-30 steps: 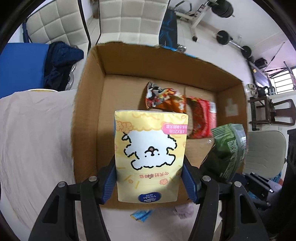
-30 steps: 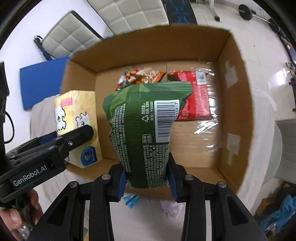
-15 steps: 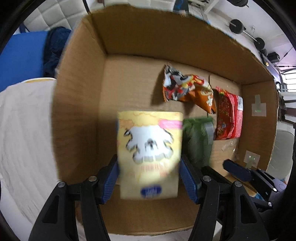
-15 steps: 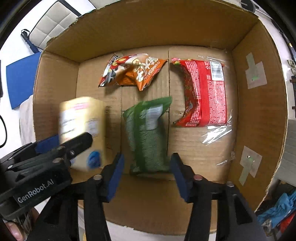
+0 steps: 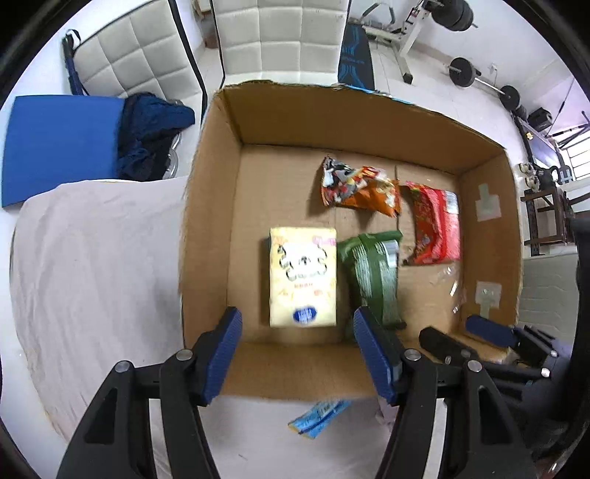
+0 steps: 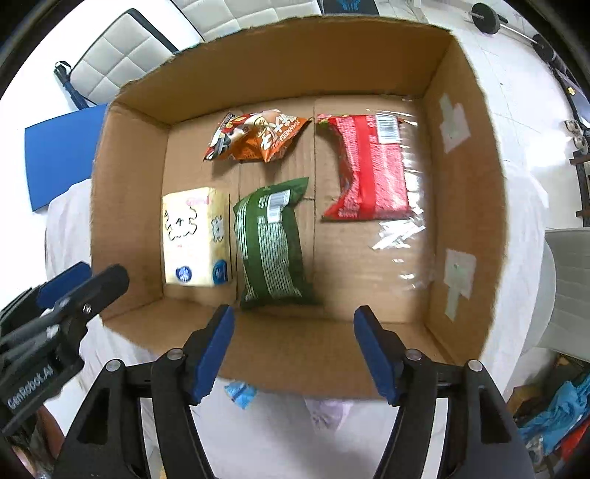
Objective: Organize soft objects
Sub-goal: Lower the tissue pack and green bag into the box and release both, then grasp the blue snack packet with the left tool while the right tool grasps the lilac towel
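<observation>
An open cardboard box (image 5: 210, 206) (image 6: 464, 184) stands on a white-clothed table. On its floor lie a yellow tissue pack (image 5: 303, 276) (image 6: 193, 235), a green snack bag (image 5: 374, 276) (image 6: 273, 243), an orange snack bag (image 5: 359, 184) (image 6: 258, 138) and a red packet (image 5: 435, 224) (image 6: 368, 165). My left gripper (image 5: 297, 353) is open and empty above the box's near wall. My right gripper (image 6: 295, 350) is open and empty above the near wall too. The right gripper also shows in the left wrist view (image 5: 490, 328), and the left gripper shows in the right wrist view (image 6: 84, 283).
A small blue wrapper (image 5: 319, 418) (image 6: 239, 394) and a pale pink scrap (image 6: 328, 411) lie on the cloth in front of the box. White padded chairs (image 5: 280, 33), a blue mat (image 5: 55, 143) and gym weights (image 5: 479, 77) stand behind the table.
Both grippers opened and let go: the tissue pack and the green bag dropped onto the box floor side by side. Both grippers then pulled back and up, out of the box.
</observation>
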